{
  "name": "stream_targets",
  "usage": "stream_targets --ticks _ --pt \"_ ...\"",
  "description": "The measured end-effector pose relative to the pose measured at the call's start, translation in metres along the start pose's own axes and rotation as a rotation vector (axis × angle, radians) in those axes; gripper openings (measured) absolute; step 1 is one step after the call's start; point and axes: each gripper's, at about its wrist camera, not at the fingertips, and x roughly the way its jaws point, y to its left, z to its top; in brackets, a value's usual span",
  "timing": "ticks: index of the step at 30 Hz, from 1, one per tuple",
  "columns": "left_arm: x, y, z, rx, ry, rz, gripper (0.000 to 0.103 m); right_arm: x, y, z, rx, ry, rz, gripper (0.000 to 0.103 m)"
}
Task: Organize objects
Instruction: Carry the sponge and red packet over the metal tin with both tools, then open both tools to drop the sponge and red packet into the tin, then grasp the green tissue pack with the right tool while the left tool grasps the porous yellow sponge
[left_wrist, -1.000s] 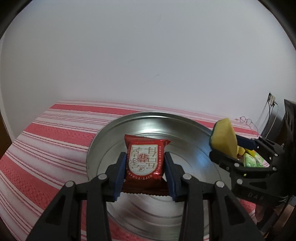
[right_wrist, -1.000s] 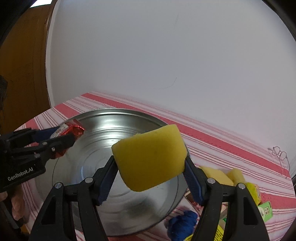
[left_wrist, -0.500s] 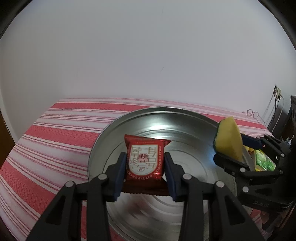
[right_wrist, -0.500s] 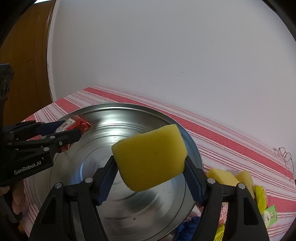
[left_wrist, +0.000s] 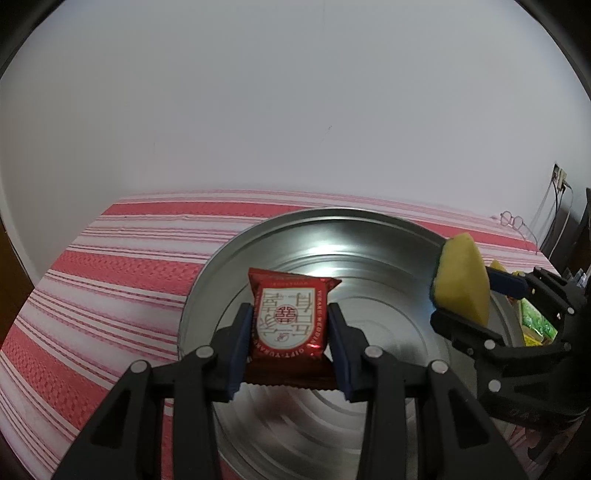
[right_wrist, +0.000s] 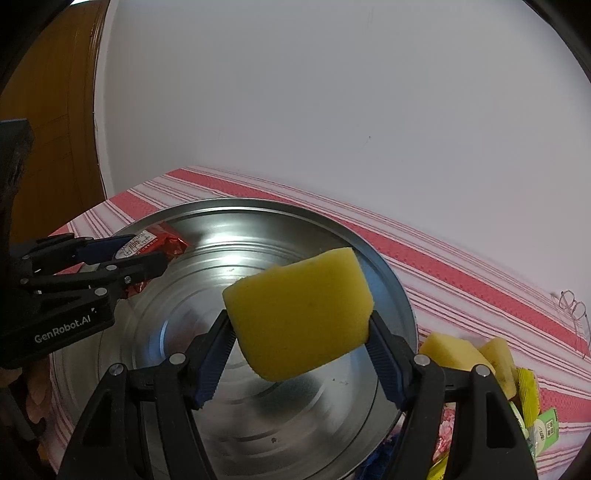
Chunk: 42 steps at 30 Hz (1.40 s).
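Observation:
My left gripper (left_wrist: 291, 325) is shut on a red snack packet (left_wrist: 290, 317) with white lettering and holds it above the left part of a large round metal tray (left_wrist: 369, 236). My right gripper (right_wrist: 301, 332) is shut on a yellow sponge (right_wrist: 299, 317) and holds it above the tray's (right_wrist: 258, 206) right part. In the left wrist view the right gripper (left_wrist: 461, 295) with the sponge (left_wrist: 461, 284) is at the tray's right side. In the right wrist view the left gripper (right_wrist: 147, 254) with the packet (right_wrist: 159, 243) is at the tray's left side.
The tray lies on a red and white striped cloth (left_wrist: 110, 266). Right of the tray lie more yellow sponges (right_wrist: 454, 350), green and yellow packets (right_wrist: 535, 417) and a blue item. A white wall stands behind. Eyeglasses (right_wrist: 572, 306) lie at the far right.
Both grippers have moved further in over the tray, still holding their objects. The tray fills more of both views.

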Motion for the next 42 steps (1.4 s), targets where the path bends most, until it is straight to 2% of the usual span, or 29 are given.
stream_targets --ticks 14,16,17,18,19,26,31,37,42 --pt "0.004 0.007 0.002 0.003 0.009 0.013 0.041 0.005 0.003 -0.001 0.016 0.001 0.019 0.072" --pt "-0.002 0.009 0.002 -0.013 -0.007 0.019 0.062 0.003 0.002 -0.001 0.027 0.004 0.022 0.076" --pt "-0.005 0.010 0.002 -0.023 -0.020 0.022 0.080 0.003 0.002 -0.001 0.029 0.001 0.016 0.077" --pt "-0.011 0.012 0.003 -0.035 -0.041 0.031 0.091 0.000 0.002 -0.001 0.029 -0.007 0.013 0.081" --pt "-0.015 0.012 0.003 -0.040 -0.055 0.033 0.093 -0.003 0.001 -0.001 0.031 -0.016 0.015 0.081" --pt "-0.038 0.011 -0.001 -0.099 -0.100 0.011 0.094 -0.037 -0.016 -0.011 0.088 -0.075 0.005 0.081" --pt "-0.054 -0.020 -0.006 -0.098 -0.126 -0.047 0.094 -0.072 -0.045 -0.033 0.150 -0.105 -0.036 0.081" --pt "-0.068 -0.071 -0.014 -0.029 -0.131 -0.131 0.096 -0.106 -0.092 -0.073 0.209 -0.093 -0.146 0.081" --pt "-0.075 -0.107 -0.019 0.029 -0.131 -0.187 0.096 -0.117 -0.130 -0.108 0.263 -0.052 -0.245 0.081"
